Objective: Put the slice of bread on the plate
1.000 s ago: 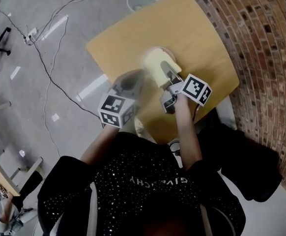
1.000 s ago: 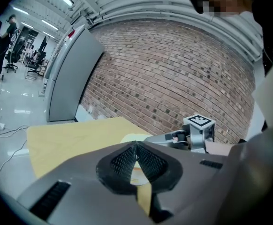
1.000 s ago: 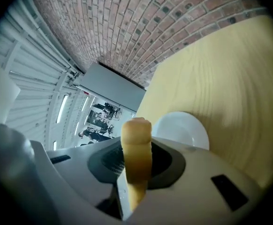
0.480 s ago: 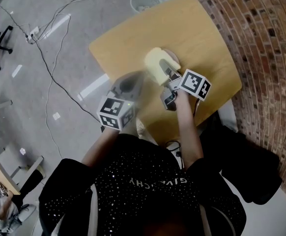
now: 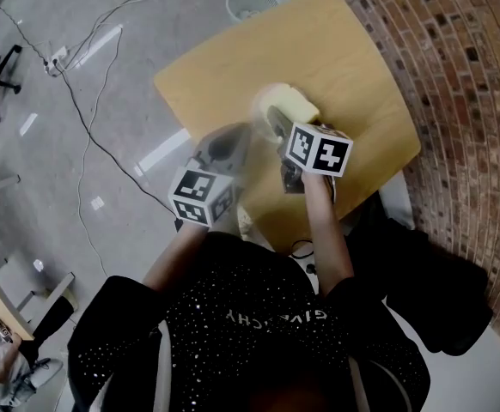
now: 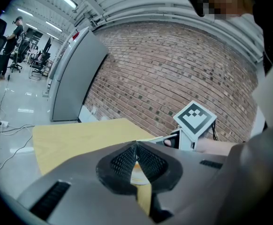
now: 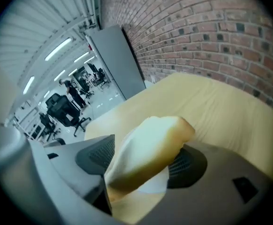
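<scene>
A pale slice of bread (image 5: 295, 104) hangs tilted over the white plate (image 5: 263, 99) on the wooden table (image 5: 344, 50). My right gripper (image 5: 279, 125) points down at it. Its jaws are opening: in the right gripper view the bread (image 7: 148, 146) sits between widely spread pads, leaning on the right one, and a bit of plate (image 7: 154, 185) shows below. My left gripper (image 5: 229, 141) hovers left of the plate. Its pads (image 6: 127, 159) meet at the tip with nothing between them. The right gripper's marker cube (image 6: 194, 118) shows in the left gripper view.
A brick wall (image 5: 465, 84) runs along the table's right side. A wire waste basket (image 5: 250, 0) stands on the floor beyond the table's far corner. Cables (image 5: 82, 101) trail over the grey floor at left. A dark bundle (image 5: 426, 286) lies at right beside the person.
The right gripper has rolled, so its marker cube now faces up, and its jaws have spread. The bread has tipped from upright to slanted over the plate. The left gripper has stayed put.
</scene>
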Demonstrator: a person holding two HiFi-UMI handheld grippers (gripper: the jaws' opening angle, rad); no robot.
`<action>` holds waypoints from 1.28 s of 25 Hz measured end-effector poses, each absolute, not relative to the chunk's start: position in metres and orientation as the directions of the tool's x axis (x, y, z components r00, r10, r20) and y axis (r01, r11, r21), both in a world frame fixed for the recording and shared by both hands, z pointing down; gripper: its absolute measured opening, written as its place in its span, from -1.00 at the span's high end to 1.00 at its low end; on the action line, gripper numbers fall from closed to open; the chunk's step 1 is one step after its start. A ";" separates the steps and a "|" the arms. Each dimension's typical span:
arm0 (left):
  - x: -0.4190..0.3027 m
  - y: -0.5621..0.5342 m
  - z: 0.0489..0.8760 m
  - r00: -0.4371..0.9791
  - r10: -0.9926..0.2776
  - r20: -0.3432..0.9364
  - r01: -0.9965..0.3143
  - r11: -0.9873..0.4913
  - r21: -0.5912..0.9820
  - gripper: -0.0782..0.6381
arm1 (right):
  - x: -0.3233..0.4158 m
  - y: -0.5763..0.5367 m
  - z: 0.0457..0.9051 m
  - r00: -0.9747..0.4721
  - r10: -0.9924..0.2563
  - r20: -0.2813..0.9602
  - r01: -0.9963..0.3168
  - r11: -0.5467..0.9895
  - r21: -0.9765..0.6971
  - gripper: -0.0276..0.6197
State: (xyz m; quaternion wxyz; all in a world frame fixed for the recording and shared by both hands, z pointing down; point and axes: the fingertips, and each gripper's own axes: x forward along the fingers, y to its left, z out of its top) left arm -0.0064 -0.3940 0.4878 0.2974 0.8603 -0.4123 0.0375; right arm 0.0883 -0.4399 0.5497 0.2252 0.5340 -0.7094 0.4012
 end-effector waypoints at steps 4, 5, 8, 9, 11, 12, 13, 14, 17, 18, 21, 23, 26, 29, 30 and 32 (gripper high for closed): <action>-0.004 -0.390 0.487 0.660 -0.687 0.305 -0.729 -0.486 0.483 0.75 | 0.097 -0.431 0.552 -0.252 -0.579 0.776 -0.965 0.095 -0.243 -0.06; -0.004 -0.389 0.487 0.661 -0.686 0.304 -0.727 -0.487 0.483 0.75 | 0.100 -0.428 0.553 -0.248 -0.579 0.777 -0.965 0.080 -0.248 -0.06; -0.001 -0.385 0.487 0.666 -0.682 0.302 -0.723 -0.492 0.485 0.76 | 0.109 -0.417 0.555 -0.233 -0.579 0.781 -0.965 0.040 -0.259 -0.07; 0.000 -0.384 0.488 0.668 -0.680 0.301 -0.722 -0.493 0.486 0.75 | 0.112 -0.413 0.556 -0.227 -0.579 0.783 -0.965 0.027 -0.261 -0.07; 0.004 -0.381 0.488 0.672 -0.676 0.302 -0.718 -0.497 0.487 0.75 | 0.120 -0.405 0.558 -0.218 -0.576 0.788 -0.964 0.003 -0.265 -0.06; 0.006 -0.379 0.488 0.675 -0.673 0.302 -0.716 -0.499 0.487 0.75 | 0.124 -0.401 0.559 -0.213 -0.575 0.790 -0.964 -0.008 -0.266 -0.06; 0.008 -0.376 0.489 0.678 -0.670 0.302 -0.714 -0.502 0.488 0.75 | 0.128 -0.397 0.560 -0.207 -0.576 0.791 -0.964 -0.018 -0.266 -0.07; 0.009 -0.374 0.489 0.681 -0.667 0.301 -0.711 -0.506 0.488 0.75 | 0.132 -0.393 0.561 -0.200 -0.577 0.792 -0.964 -0.027 -0.264 -0.06; 0.014 -0.364 0.489 0.688 -0.663 0.295 -0.706 -0.518 0.483 0.76 | 0.142 -0.380 0.562 -0.184 -0.583 0.792 -0.964 -0.050 -0.261 -0.07; 0.015 -0.360 0.488 0.690 -0.661 0.294 -0.705 -0.521 0.482 0.76 | 0.145 -0.375 0.562 -0.180 -0.584 0.791 -0.964 -0.056 -0.260 -0.06; 0.023 -0.349 0.488 0.694 -0.659 0.291 -0.702 -0.529 0.477 0.75 | 0.160 -0.359 0.556 -0.157 -0.600 0.784 -0.964 -0.079 -0.254 -0.06; 0.030 -0.342 0.485 0.698 -0.657 0.286 -0.699 -0.537 0.472 0.75 | 0.171 -0.347 0.549 -0.136 -0.628 0.767 -0.961 -0.104 -0.255 -0.06; 0.044 -0.328 0.476 0.707 -0.648 0.284 -0.696 -0.563 0.446 0.75 | 0.178 -0.329 0.537 -0.138 -0.678 0.722 -0.958 -0.094 -0.271 -0.05; 0.058 -0.310 0.469 0.717 -0.635 0.287 -0.692 -0.604 0.395 0.75 | 0.179 -0.308 0.517 -0.149 -0.763 0.629 -0.961 -0.037 -0.273 0.59; 0.062 -0.304 0.467 0.721 -0.631 0.286 -0.691 -0.618 0.375 0.75 | 0.178 -0.301 0.507 -0.157 -0.799 0.580 -0.961 -0.012 -0.277 0.88; 0.068 -0.290 0.464 0.725 -0.628 0.283 -0.688 -0.640 0.342 0.75 | 0.171 -0.287 0.488 -0.199 -0.852 0.484 -0.955 0.058 -0.291 0.88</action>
